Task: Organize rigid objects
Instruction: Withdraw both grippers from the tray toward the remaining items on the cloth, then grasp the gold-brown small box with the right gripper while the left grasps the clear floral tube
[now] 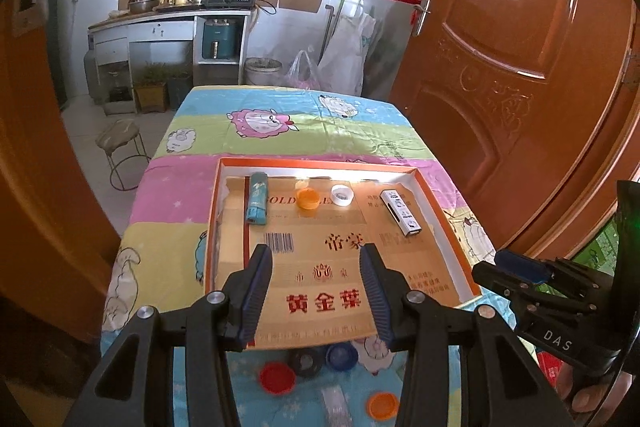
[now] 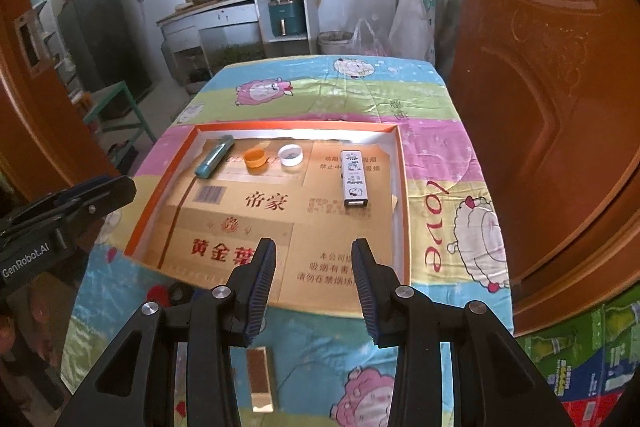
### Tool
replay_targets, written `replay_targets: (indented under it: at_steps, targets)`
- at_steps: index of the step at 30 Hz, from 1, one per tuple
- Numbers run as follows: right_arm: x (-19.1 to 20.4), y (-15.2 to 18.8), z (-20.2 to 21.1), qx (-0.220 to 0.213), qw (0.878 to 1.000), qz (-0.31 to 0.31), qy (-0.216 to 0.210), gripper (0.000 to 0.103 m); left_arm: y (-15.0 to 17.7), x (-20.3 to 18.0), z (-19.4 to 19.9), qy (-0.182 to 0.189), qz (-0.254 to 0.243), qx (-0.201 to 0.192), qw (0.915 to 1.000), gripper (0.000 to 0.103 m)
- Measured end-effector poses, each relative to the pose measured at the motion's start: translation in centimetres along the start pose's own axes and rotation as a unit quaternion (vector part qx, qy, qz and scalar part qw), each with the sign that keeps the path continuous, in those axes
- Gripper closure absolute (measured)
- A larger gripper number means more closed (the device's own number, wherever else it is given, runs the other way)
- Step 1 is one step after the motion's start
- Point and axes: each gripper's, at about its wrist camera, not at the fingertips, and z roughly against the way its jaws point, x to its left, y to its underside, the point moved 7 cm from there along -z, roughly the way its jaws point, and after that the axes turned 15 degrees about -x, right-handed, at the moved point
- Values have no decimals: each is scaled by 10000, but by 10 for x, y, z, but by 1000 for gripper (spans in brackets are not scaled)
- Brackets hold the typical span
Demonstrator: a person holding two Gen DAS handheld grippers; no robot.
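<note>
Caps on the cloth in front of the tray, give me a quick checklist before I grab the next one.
1. Left gripper open, nothing held: ok.
2. Right gripper open, nothing held: ok.
3. Loose caps within view: red cap, black cap, blue cap and orange cap lie on the cloth: ok.
4. Tray has bare floor near its front: ok.
5. Gold box lies below the right gripper, apart from the caps: ok.
6. Caps upright or flipped: cannot tell.

Orange-rimmed tray – orange cap, white cap
</note>
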Motion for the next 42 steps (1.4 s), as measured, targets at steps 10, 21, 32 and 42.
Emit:
replay_targets:
  at_steps: [10, 21, 32, 42]
  targets:
    - [10, 11, 36, -132, 9999, 72, 50, 63, 10, 0, 37, 62, 66, -119, 9999, 58]
    - [24, 26, 65, -217, 9997, 109, 39, 63, 29, 1, 67, 92, 108, -167, 9998, 58]
    - [40, 45, 77, -299, 9992, 231, -128, 63, 55, -3, 81, 65, 70, -218, 9997, 58]
    - [47, 78, 70, -336, 9990, 253, -154, 62, 90, -10, 69, 141, -10, -104, 9998, 58]
